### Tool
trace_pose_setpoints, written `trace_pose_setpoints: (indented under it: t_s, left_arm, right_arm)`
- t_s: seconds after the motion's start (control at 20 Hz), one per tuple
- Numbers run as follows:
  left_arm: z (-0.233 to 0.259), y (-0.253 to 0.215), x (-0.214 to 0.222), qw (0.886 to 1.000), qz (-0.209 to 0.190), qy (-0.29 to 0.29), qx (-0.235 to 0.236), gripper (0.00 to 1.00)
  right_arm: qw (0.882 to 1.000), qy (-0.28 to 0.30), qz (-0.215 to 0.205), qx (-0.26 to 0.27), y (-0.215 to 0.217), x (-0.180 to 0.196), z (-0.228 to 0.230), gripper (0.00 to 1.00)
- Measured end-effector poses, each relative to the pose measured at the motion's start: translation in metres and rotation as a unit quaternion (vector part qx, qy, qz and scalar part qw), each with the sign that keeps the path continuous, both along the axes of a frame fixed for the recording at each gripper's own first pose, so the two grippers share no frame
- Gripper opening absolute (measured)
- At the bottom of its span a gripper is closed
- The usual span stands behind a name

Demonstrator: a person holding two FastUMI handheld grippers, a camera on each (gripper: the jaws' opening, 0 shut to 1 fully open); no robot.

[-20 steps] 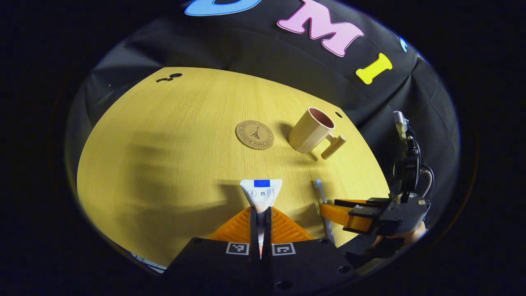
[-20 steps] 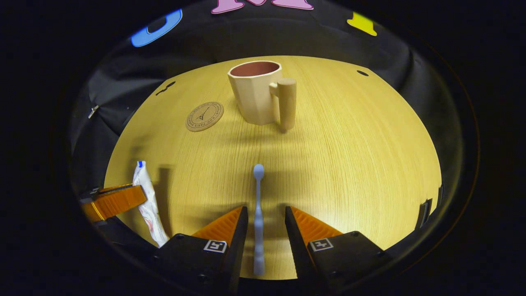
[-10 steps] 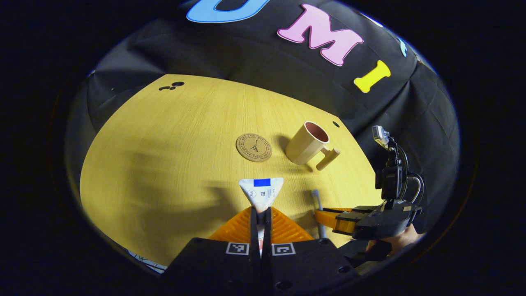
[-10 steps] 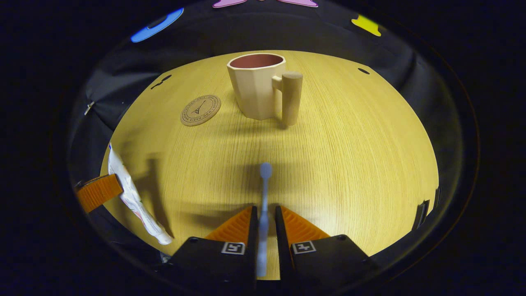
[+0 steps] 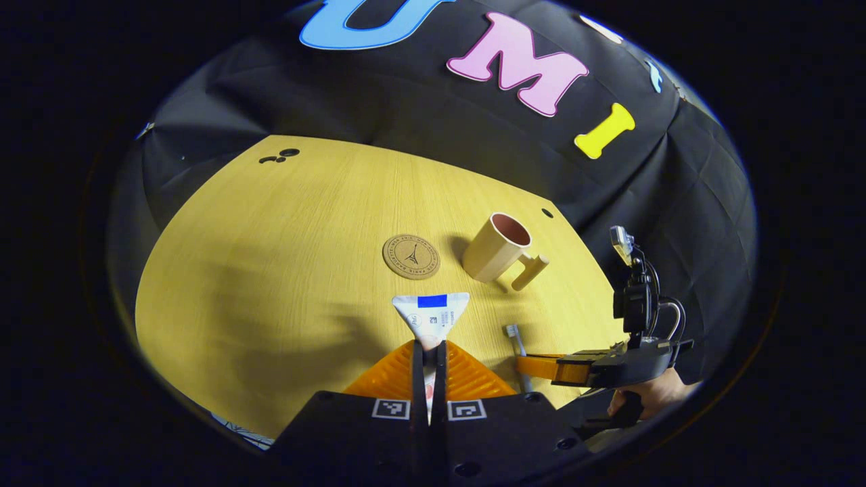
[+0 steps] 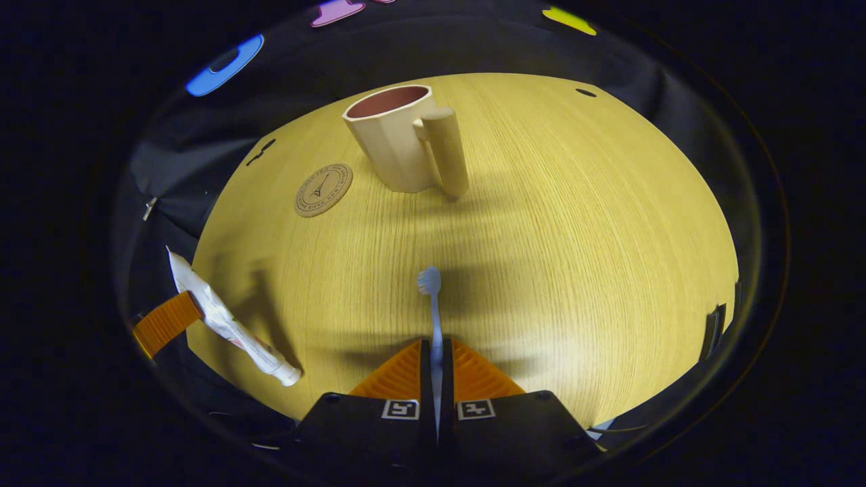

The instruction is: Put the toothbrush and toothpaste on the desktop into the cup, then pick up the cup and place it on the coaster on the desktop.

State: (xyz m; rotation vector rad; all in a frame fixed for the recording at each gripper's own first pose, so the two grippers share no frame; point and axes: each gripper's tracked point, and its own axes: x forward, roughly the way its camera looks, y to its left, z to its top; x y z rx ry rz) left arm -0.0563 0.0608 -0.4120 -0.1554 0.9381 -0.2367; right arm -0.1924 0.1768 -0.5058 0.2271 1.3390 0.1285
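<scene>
left tool (image 5: 429,352) grips toothpaste (image 5: 431,316) | right tool (image 6: 437,352) grips toothbrush (image 6: 433,304) | wooden desktop (image 6: 575,237)

A light yellow wooden desk (image 5: 284,223) with fine straight grain and small dark holes (image 5: 279,156) near its far corners stands against a creased black cloth wall (image 5: 406,95), lit from above so that soft blurred shadows lie across its near edge.

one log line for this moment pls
left claw: shut on toothpaste | right claw: shut on toothbrush | cup: empty, beside coaster
</scene>
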Motion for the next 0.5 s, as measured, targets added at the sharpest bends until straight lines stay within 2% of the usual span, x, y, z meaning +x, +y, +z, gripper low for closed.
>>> trace_pose_setpoints:
  t_s: [0.15, 0.35, 0.5]
  left_arm:
    - [0.003, -0.002, 0.001, 1.000, -0.002, -0.009, 0.000, 0.06]
    - [0.008, -0.008, 0.003, 1.000, -0.007, -0.026, 0.000, 0.06]
    - [0.016, -0.013, 0.008, 0.999, -0.010, -0.050, -0.005, 0.06]
  right_arm:
    - [0.998, -0.038, -0.008, 0.046, 0.008, 0.003, 0.018, 0.06]
    - [0.994, -0.083, -0.003, 0.071, 0.009, 0.009, 0.037, 0.06]
    - [0.992, -0.094, -0.006, 0.078, 0.006, 0.013, 0.043, 0.05]
